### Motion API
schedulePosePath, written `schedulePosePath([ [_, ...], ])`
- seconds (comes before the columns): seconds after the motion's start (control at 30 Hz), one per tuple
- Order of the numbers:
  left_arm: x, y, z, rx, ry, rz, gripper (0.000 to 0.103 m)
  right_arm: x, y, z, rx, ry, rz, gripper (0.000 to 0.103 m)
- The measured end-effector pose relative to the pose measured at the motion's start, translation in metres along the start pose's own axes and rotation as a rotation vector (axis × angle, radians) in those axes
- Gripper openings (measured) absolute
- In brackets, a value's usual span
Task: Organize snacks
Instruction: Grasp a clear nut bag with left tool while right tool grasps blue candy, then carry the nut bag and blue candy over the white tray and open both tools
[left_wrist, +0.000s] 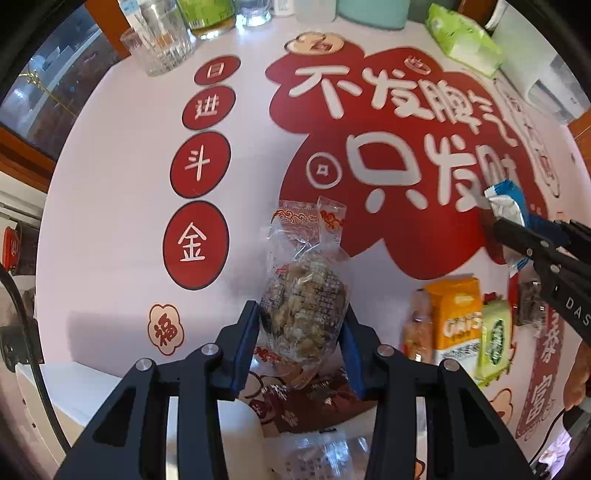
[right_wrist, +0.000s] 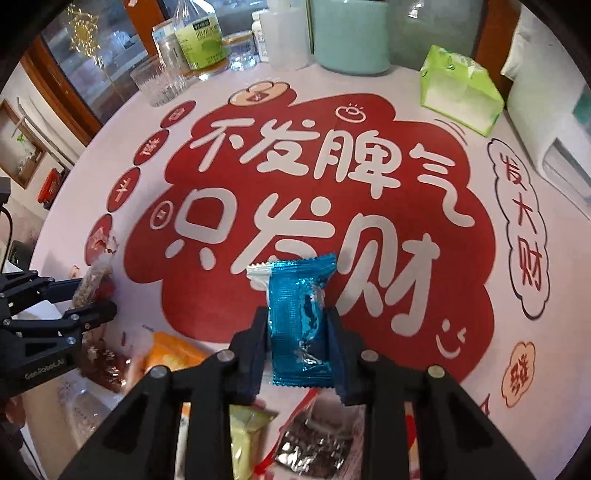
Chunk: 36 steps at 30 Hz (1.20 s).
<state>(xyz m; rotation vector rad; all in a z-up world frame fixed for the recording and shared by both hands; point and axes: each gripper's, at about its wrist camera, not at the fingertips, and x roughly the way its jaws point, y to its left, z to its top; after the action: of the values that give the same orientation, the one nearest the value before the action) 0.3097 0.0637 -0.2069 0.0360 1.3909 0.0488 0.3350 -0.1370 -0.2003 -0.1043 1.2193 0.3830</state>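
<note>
My left gripper (left_wrist: 301, 325) is shut on a clear packet of brown puffed snack (left_wrist: 303, 299) and holds it above the table. It also shows in the right wrist view (right_wrist: 92, 280) at the left, in the left gripper (right_wrist: 94, 295). My right gripper (right_wrist: 297, 328) is shut on a blue foil snack packet (right_wrist: 301, 321) held upright over the red print. In the left wrist view the right gripper (left_wrist: 511, 230) holds that blue packet (left_wrist: 508, 203) at the right.
An orange oats packet (left_wrist: 456, 314), a green packet (left_wrist: 495, 338) and a dark foil packet (right_wrist: 314, 446) lie near the table's front. A white box (left_wrist: 236, 435) sits below my left gripper. Glasses (left_wrist: 159, 44), bottles (right_wrist: 197, 40) and a green tissue pack (right_wrist: 460, 88) stand at the back.
</note>
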Motion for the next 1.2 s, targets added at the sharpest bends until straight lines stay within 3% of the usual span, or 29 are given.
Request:
schedulePosePath([
  [0.33,-0.097,-0.007,-0.043,0.052,-0.17,-0.095,0.04,-0.075,0.032,-0.022,0.023,-0.106,0.05,0.03],
  [0.53,-0.157,0.005,-0.088,0.086,-0.279,-0.116,0.04,-0.13,0.074,-0.055,0.021,-0.175,0.079,0.03],
  [0.67,-0.193,0.027,-0.137,0.091,-0.344,-0.115,0.04,-0.163,0.108,-0.085,0.008,-0.215,0.099,0.03],
  [0.9,-0.221,0.073,-0.212,0.071,-0.384,-0.113,0.041,-0.195,0.175,-0.141,-0.013,-0.208,0.166,0.03],
  [1.2,-0.225,0.112,-0.272,0.037,-0.405,-0.062,0.041,-0.201,0.249,-0.191,-0.059,-0.144,0.234,0.03],
])
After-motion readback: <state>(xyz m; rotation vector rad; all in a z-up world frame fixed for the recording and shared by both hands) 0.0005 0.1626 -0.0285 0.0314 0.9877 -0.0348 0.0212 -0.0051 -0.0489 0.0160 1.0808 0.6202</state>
